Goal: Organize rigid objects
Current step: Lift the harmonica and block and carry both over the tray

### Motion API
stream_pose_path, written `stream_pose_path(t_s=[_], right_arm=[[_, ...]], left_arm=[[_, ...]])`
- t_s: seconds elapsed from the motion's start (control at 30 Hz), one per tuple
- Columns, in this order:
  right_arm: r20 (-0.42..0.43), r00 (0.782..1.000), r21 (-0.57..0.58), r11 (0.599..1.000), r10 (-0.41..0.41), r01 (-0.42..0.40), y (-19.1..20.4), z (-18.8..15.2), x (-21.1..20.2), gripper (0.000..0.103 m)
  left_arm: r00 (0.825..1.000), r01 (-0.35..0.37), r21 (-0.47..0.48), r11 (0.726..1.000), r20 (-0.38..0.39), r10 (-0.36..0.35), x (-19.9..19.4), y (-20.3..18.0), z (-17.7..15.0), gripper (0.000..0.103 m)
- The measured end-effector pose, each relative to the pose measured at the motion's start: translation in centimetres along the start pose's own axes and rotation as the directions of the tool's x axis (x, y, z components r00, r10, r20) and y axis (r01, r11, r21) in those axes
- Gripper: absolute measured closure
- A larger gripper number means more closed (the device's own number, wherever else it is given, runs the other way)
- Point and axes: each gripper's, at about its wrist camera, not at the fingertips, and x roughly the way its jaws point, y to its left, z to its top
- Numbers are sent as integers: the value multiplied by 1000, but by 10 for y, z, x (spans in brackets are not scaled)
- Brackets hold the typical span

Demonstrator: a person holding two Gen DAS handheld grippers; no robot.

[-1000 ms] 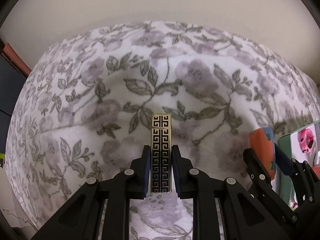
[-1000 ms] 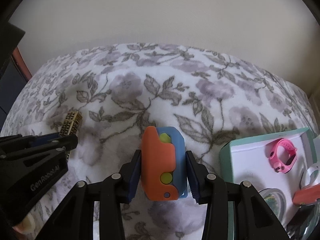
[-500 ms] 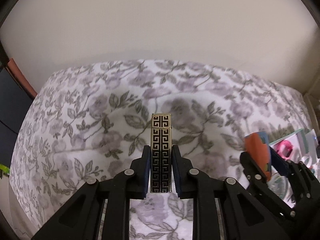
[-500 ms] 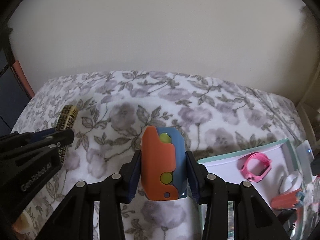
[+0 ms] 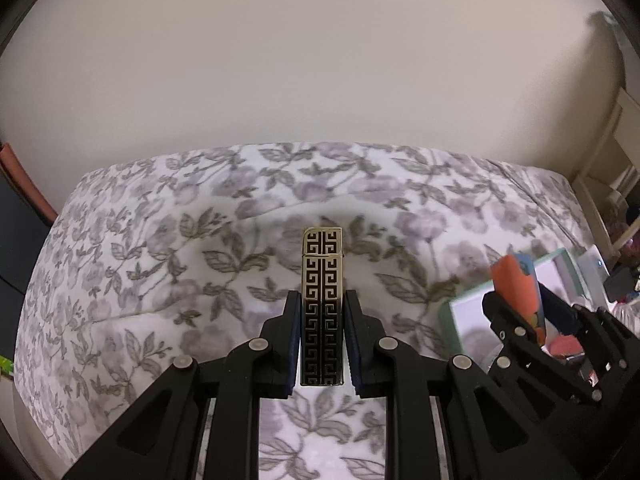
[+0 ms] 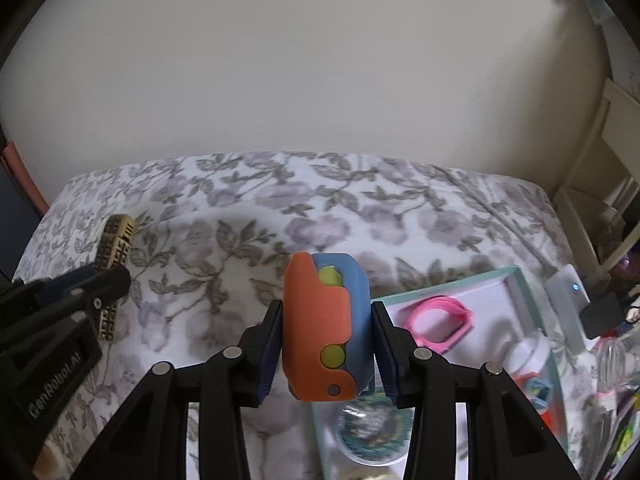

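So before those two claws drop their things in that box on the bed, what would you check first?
1. Left gripper clamps the gold patterned lighter: ok.
2. Right gripper clamps the orange and blue toy: ok.
3. Teal box is open: ok.
4. Free floor inside, beside the pink watch band: ok, some white shows.
5. Right gripper is over the box: ok, near its left edge.
6. Grip firmness: cannot tell.

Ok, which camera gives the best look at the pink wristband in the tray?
The right wrist view. There the pink wristband lies in plain sight on the white floor of the teal-rimmed tray, just right of the right gripper. In the left wrist view the right gripper and its orange and blue toy cover that part of the tray, so the wristband cannot be made out.
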Motion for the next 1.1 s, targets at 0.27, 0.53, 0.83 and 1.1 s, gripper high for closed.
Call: stream_pose_path(t_s=[0.27, 0.53, 0.83, 1.1], right_arm=[[-11, 1000, 63, 998, -21, 22, -47, 2, -9, 58], [-31, 999, 117, 993, -22, 25, -91, -8, -17, 58], [-60, 998, 125, 992, 4, 4, -111, -16, -20, 58], [-129, 992, 122, 992, -6, 22, -117, -23, -5, 58]], left_arm=[[997, 78, 56, 995, -26, -77, 0, -39, -7, 82], [984, 172, 139, 975, -66, -164, -3, -89, -16, 82], [968, 238, 212, 948, -135, -213, 12, -135, -34, 82], [961, 243, 235, 941, -191, -200, 31, -153, -48, 81]])
